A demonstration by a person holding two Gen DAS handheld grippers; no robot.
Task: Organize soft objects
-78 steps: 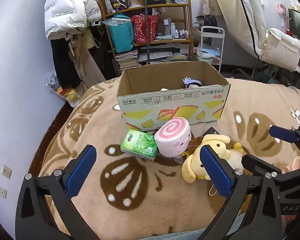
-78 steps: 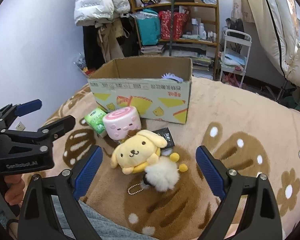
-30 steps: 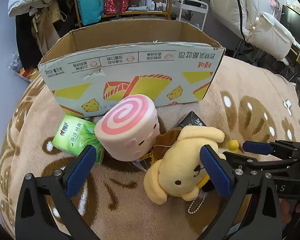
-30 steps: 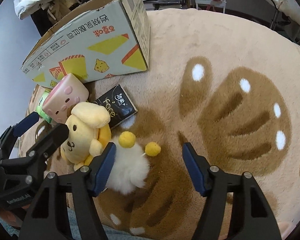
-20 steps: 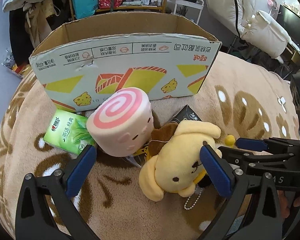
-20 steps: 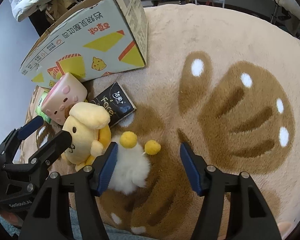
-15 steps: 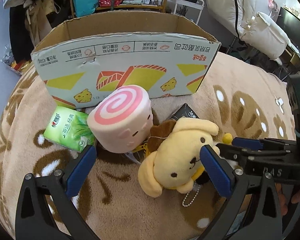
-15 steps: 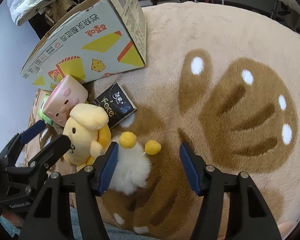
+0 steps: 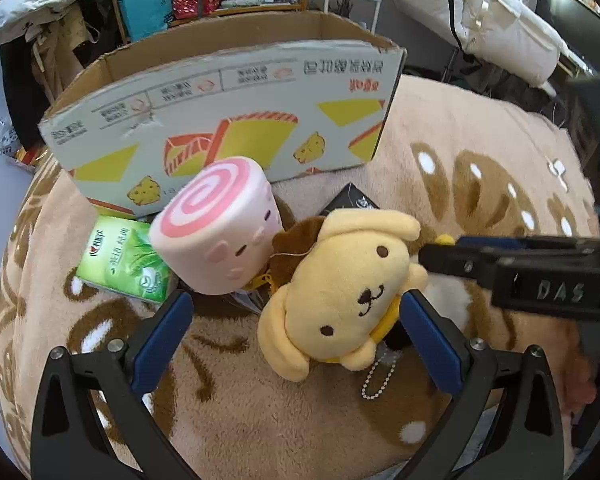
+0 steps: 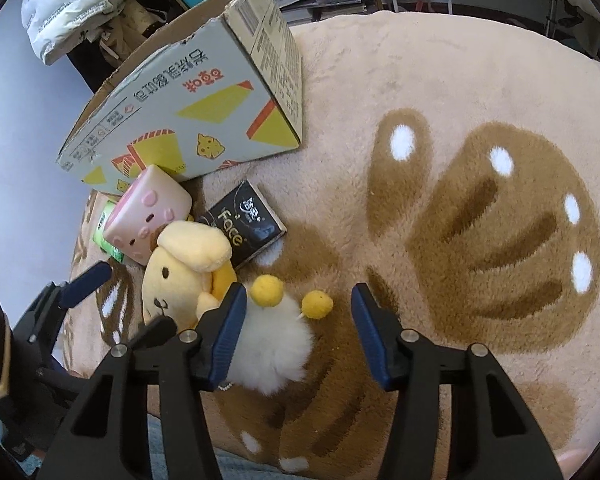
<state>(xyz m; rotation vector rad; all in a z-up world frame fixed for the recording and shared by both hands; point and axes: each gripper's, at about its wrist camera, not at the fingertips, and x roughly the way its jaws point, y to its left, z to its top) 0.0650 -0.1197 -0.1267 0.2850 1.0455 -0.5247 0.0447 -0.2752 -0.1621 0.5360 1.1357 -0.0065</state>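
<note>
A yellow dog plush (image 9: 340, 292) lies on the beige blanket between the wide-apart pads of my left gripper (image 9: 296, 338), which is open; the right pad is close to its cheek, the left pad stands clear. Leaning on the plush from the left is a pink swirl-roll plush (image 9: 216, 236). My right gripper (image 10: 300, 330) straddles a white fluffy pompom toy (image 10: 276, 344) with two yellow balls. Its jaws are closing: the left pad brushes the fluff, the right pad is still apart from it. The open cardboard box (image 9: 220, 92) stands just behind.
A green tissue pack (image 9: 124, 260) lies left of the roll, and a black "Face" pack (image 10: 244, 224) lies beside the box (image 10: 188, 100). The paw-print blanket (image 10: 460, 120) stretches bare to the right. Shelves, a cart and hanging clothes are behind the box.
Both grippers have closed in on the toys. The left now frames the yellow dog from nearer. The right gripper's jaws have narrowed around the white pompom toy.
</note>
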